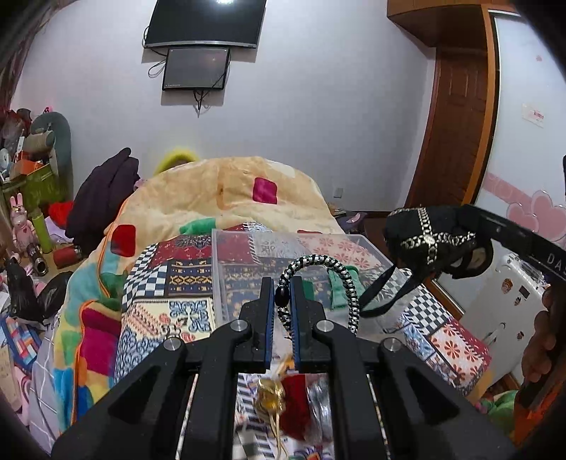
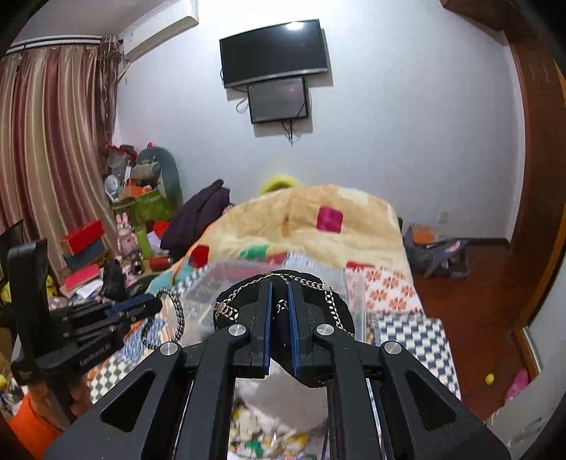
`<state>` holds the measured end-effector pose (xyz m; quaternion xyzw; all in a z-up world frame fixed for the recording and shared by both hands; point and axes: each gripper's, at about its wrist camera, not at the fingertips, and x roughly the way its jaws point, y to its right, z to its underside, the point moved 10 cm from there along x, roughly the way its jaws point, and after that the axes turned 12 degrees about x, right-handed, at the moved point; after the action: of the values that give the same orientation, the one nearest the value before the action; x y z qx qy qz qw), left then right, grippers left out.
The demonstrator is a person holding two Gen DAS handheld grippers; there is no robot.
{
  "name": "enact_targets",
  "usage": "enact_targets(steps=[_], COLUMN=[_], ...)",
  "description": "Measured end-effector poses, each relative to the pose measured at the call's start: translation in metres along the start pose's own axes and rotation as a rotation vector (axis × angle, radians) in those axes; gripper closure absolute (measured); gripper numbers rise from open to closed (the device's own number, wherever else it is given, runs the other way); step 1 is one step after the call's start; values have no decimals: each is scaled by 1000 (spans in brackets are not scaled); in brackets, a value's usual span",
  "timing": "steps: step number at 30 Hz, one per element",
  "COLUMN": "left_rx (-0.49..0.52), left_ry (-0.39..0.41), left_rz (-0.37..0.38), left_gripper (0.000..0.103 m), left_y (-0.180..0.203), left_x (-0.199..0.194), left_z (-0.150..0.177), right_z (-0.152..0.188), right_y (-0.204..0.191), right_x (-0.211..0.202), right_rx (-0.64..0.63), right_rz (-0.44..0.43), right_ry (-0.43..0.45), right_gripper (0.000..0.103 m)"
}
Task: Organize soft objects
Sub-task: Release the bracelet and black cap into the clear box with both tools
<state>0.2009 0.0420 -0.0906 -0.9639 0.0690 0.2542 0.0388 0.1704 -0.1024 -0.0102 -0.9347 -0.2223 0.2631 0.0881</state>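
Cluttered bedroom, patchwork quilt on the bed with a clear plastic bin on top. My left gripper pinches a braided cord loop, my right gripper clamps a black chain-trimmed hat; both hang over the bin. I reckon dropping them in comes next.

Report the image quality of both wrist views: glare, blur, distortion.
Left wrist view: glare blooms on the wall TV; fisheye bends the door frame; left claw and its braided cord look sharp. Right wrist view: the clear plastic box and the bedding under the right claw are smeared; the black chained pouch stays fairly crisp.
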Motion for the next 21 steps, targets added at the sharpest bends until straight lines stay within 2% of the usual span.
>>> enact_targets(steps=[8, 15, 21], left_rx=[8, 91, 156], left_ry=[-78, -174, -240], left_rz=[-49, -102, -120], left_gripper=[96, 96, 96], left_y=[-18, -14, -6], left_x=[45, 90, 112], left_z=[-11, 3, 22], right_z=[-2, 25, 44], right_y=[0, 14, 32], right_x=[38, 76, 97], right_rx=[-9, -45, -36], right_rz=[42, 90, 120], right_ry=[-12, -108, -198], right_gripper=[95, 95, 95])
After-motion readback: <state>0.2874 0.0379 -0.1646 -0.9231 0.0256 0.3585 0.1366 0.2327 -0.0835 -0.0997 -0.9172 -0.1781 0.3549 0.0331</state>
